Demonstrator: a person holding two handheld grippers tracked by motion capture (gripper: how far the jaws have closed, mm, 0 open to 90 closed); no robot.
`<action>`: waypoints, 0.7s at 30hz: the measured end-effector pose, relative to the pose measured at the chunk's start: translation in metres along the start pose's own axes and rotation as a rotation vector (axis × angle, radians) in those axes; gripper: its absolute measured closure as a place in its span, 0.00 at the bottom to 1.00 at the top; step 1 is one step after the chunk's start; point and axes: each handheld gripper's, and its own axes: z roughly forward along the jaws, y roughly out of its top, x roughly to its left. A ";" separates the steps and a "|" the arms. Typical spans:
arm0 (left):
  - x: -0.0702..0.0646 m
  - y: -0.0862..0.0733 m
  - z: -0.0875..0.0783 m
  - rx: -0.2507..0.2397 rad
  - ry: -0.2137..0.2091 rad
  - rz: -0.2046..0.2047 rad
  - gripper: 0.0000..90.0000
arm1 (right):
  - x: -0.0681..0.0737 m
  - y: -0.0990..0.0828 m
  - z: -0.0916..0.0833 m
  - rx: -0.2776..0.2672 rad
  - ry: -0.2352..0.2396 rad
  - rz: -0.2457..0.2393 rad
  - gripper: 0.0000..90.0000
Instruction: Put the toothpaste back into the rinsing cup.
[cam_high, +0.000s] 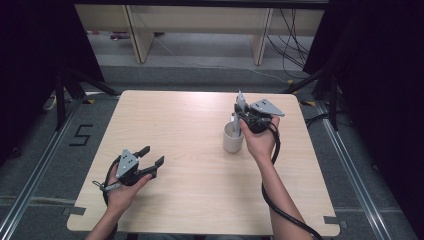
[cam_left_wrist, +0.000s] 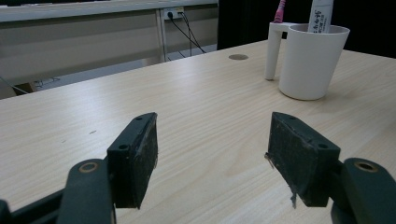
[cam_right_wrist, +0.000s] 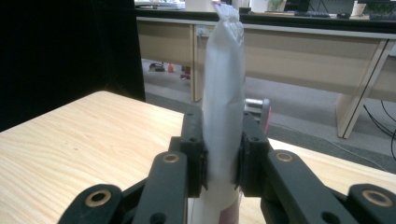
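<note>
One white plastic toothpaste tube (cam_right_wrist: 223, 93) stands upright between the jaws of the right tool (cam_high: 243, 116), which is clenched on its mid-body just above the white handled plastic cup (cam_high: 233, 140) near the right side of the pale wooden tabletop (cam_high: 200, 200). The tube looks light, soft and squashy (its flat crimped end points up), so I judge a firm squeeze could dent it or push paste out; the stiffer part near the cap, low down, seems the safer hold. One cup, one tube, and one pink-tipped item (cam_left_wrist: 280, 9) in the cup, likely a toothbrush. The left tool (cam_high: 147, 162) rests released, jaws apart, over bare wood.
</note>
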 end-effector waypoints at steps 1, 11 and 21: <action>0.000 0.000 0.000 0.000 0.000 0.000 0.37 | -0.001 -0.001 0.001 0.003 0.010 -0.007 0.85; 0.000 -0.001 0.001 -0.014 -0.007 0.001 0.37 | -0.001 -0.009 0.005 0.022 0.001 -0.005 0.85; 0.001 -0.001 0.002 -0.015 -0.010 0.007 0.37 | 0.001 -0.017 0.009 0.040 0.000 0.013 0.85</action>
